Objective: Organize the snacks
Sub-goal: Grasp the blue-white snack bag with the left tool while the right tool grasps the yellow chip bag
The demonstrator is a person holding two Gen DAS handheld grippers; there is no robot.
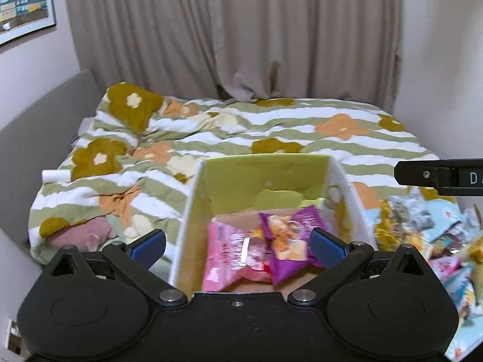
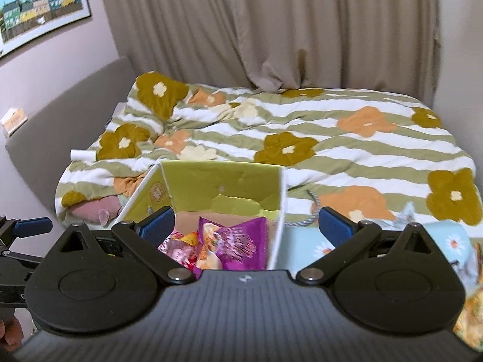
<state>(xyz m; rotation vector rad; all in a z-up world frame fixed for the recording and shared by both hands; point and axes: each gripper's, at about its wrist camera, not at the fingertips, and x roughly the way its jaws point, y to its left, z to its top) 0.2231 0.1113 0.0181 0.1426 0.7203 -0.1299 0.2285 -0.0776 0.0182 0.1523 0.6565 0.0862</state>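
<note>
An open cardboard box (image 1: 265,178) with yellow-green inner walls stands on the bed; it also shows in the right wrist view (image 2: 223,181). Inside lie a pink snack packet (image 1: 232,253) and a purple snack packet (image 1: 289,238), the purple one also in the right wrist view (image 2: 238,244). My left gripper (image 1: 238,247) is open and empty just above the box's near edge. My right gripper (image 2: 246,226) is open and empty over the box's right wall. A heap of loose snack packets (image 1: 437,235) lies to the right of the box.
The box sits on a bed with a striped floral quilt (image 1: 211,132). A pink plush toy (image 1: 87,235) lies at the left bed edge. Beige curtains (image 1: 229,30) hang behind. A grey headboard (image 2: 60,114) runs along the left wall. A light blue cloth (image 2: 446,235) lies under the snack heap.
</note>
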